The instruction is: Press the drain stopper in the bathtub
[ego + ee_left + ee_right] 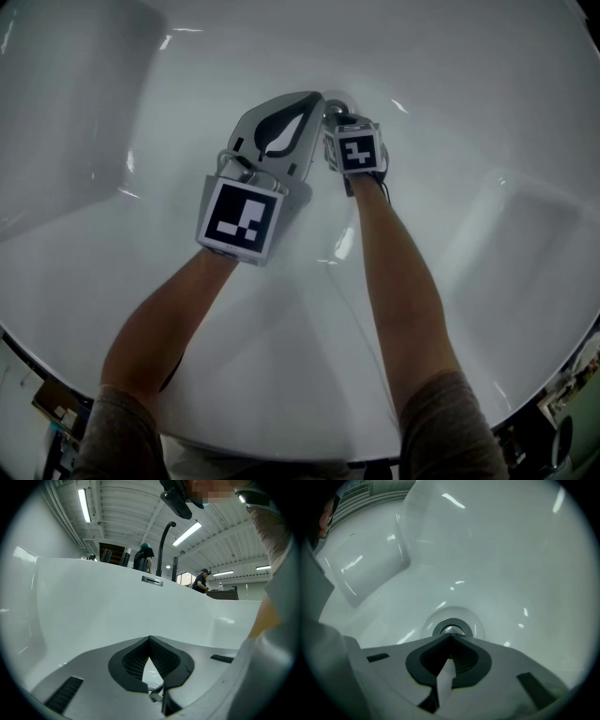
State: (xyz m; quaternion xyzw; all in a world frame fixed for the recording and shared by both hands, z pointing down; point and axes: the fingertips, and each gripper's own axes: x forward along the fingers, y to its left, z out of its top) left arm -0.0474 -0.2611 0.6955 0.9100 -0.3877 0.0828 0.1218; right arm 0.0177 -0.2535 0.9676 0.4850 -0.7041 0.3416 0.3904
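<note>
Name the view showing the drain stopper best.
Right gripper view: the drain stopper sits centred just beyond the right gripper's shut tips. Head view shows at most a sliver; left gripper view, none.

Ceiling strip lights (85,504) throw small glare streaks on the glossy white bathtub (187,75). Inside it looks dim and greyish. Fisheye distortion bends the edges into black corners.

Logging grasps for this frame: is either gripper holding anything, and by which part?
Nothing is held. The left gripper and right gripper are both shut on nothing; the right one's tips are at the stopper.
</note>
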